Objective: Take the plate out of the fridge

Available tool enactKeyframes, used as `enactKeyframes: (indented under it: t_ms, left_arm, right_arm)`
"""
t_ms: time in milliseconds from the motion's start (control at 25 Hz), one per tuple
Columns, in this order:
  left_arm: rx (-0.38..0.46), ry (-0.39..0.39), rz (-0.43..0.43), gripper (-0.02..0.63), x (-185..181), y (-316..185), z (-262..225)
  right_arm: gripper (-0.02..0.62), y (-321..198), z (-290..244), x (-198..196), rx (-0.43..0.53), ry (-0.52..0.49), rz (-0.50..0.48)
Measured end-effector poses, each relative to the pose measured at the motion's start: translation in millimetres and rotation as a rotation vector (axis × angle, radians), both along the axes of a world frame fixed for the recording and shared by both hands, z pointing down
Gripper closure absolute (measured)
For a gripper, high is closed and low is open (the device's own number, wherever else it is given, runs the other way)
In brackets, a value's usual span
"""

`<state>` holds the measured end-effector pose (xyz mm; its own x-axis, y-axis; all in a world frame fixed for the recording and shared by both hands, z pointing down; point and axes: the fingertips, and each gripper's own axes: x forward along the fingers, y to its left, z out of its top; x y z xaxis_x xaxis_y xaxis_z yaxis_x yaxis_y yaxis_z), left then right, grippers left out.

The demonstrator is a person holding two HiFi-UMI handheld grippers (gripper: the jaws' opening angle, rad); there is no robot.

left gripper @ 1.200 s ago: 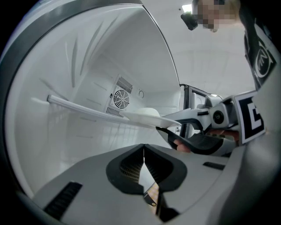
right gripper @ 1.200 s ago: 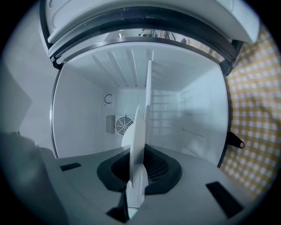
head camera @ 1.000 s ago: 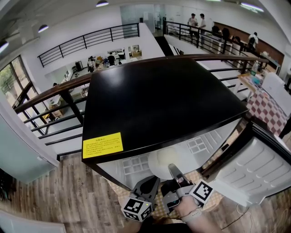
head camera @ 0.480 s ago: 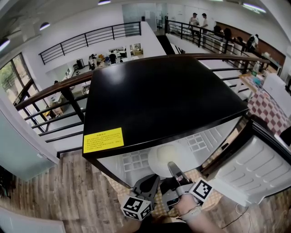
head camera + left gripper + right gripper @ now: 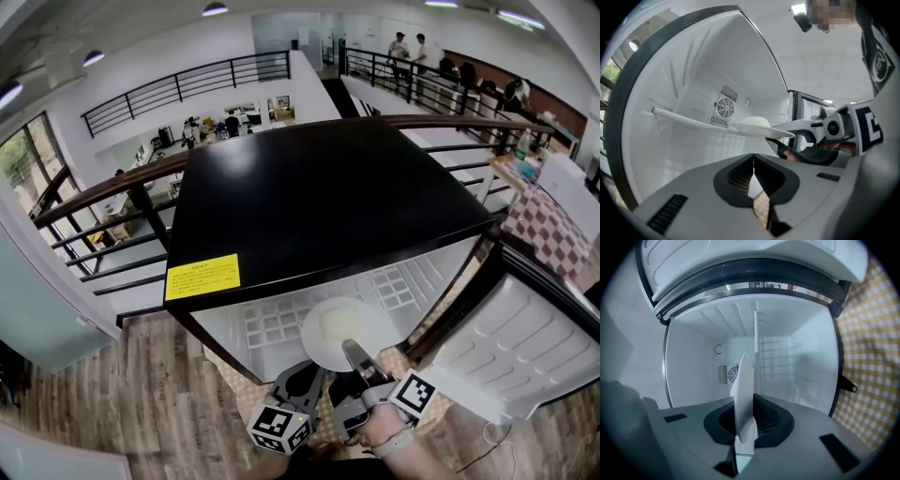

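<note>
**A:** What does the head view give you?

**B:** The black-topped fridge stands open. Its door is swung out to the right, and there is a yellow label on its top. The white plate lies level at the front of the open compartment, over the gridded shelf. My right tool pinches the plate's near rim. My left tool hangs just beside it, not on the plate.

**A:** And the left tool's own view?

**B:** Its jaws are pressed together with nothing between them. Beyond them the plate sits at the height of the shelf's front edge; whether it rests there I cannot tell. The right tool bites the rim from the right side. A fan grille shows on the back wall.

**A:** And the right tool's view?

**B:** The plate stands edge-on between the jaws, which are clamped tight on its rim. The fridge's white inside lies behind it, and a checked cloth shows at the right.
</note>
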<state>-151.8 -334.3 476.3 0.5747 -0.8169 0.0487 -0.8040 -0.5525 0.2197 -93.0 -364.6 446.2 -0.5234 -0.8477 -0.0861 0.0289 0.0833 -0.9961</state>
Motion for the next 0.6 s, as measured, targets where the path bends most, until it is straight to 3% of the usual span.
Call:
enactKeyframes:
  t_ms: [600]
  left_arm:
    - [-0.003, -0.004, -0.076, 0.597, 20, 44, 3]
  right_arm:
    - [0.546, 48, -1, 23, 0.031, 0.006, -0.073]
